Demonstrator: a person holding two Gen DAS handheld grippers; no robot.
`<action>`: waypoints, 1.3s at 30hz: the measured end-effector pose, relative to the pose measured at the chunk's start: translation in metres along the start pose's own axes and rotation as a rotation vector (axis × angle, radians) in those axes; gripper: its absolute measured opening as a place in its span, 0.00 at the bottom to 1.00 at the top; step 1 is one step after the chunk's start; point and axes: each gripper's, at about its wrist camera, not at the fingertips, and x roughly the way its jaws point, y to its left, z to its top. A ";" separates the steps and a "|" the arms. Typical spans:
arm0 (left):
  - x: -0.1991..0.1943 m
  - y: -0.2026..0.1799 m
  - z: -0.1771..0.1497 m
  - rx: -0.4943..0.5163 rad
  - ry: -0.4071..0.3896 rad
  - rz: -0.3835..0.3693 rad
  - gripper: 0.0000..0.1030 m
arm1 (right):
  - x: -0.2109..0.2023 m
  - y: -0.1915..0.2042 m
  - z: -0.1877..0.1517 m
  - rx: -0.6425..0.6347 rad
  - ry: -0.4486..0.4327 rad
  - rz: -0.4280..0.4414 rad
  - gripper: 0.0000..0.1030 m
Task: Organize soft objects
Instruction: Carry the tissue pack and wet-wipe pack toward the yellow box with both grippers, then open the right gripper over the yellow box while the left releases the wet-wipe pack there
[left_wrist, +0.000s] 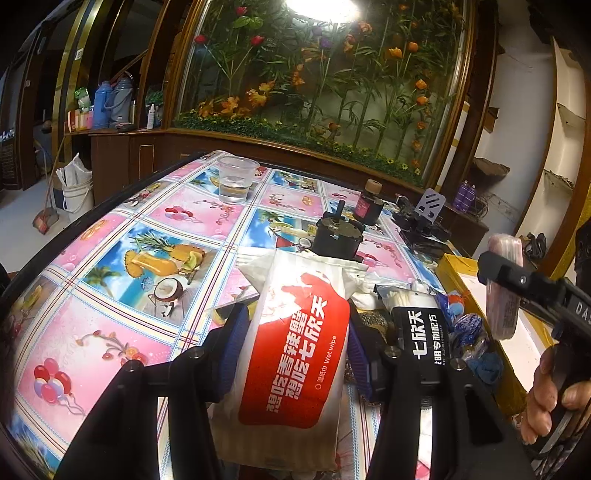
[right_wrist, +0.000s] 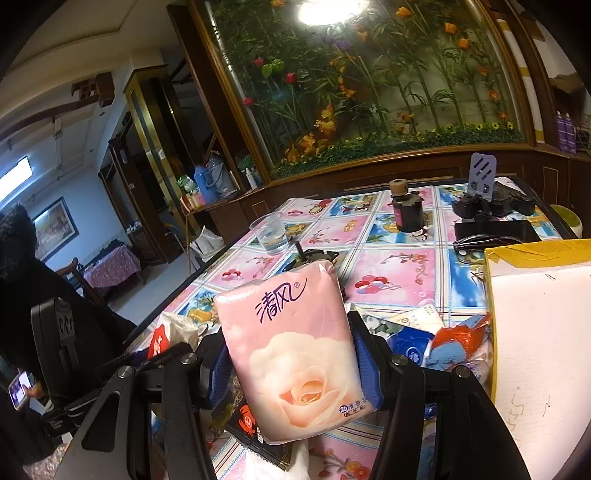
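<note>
Table: we worked over a picture-print tablecloth (left_wrist: 122, 236); its left half lay bare up to the dark edge.
Far side: we saw a plastic cup (left_wrist: 236, 179), a dark jar (right_wrist: 406, 210) and a phone stand (right_wrist: 482, 177) spaced along the back.
Right edge: a yellow-taped box (right_wrist: 535, 295) walled off our right.
Clutter: loose packets (right_wrist: 436, 339) lay piled between us and the box.
Left gripper (left_wrist: 291, 354): we had it clamped on the red-and-white wet wipe pack (left_wrist: 299, 347).
Right gripper (right_wrist: 295, 365): we had it clamped on the pink tissue pack (right_wrist: 291, 350), raised off the table.
</note>
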 end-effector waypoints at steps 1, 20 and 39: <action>0.000 0.001 0.000 -0.004 0.000 -0.003 0.49 | -0.003 -0.004 0.002 0.016 -0.009 0.002 0.59; 0.028 -0.130 0.038 0.082 0.146 -0.237 0.49 | -0.071 -0.197 0.035 0.549 -0.095 -0.411 0.59; 0.139 -0.293 0.014 0.194 0.394 -0.333 0.71 | -0.092 -0.256 0.023 0.755 -0.112 -0.553 0.79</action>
